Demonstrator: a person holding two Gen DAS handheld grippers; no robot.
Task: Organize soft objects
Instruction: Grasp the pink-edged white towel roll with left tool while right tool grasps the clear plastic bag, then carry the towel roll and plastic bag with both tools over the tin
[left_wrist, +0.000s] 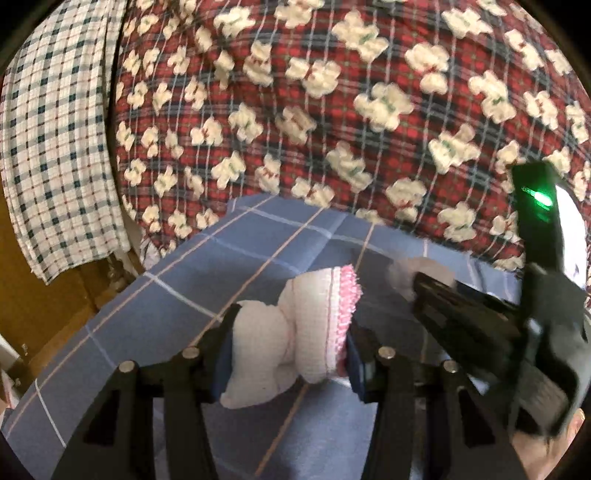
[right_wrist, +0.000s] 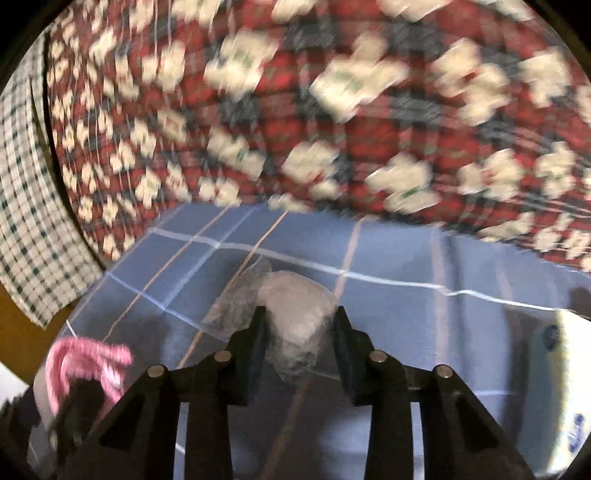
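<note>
L gripper (left_wrist: 286, 354) fingers clamped on white sock w/ pink cuff (left_wrist: 295, 328) over blue checked sheet (left_wrist: 184, 280) — R gripper (right_wrist: 300, 345) fingers pinching grey-white sock (right_wrist: 295, 325).

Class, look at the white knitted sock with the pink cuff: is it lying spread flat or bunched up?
Bunched up. The white knitted sock with the pink cuff is crumpled into a lump between the left tool's pads.

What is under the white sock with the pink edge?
Under the white sock is the blue checked sheet. The patch right beneath it is covered by the sock and the left gripper clamping it.
</note>
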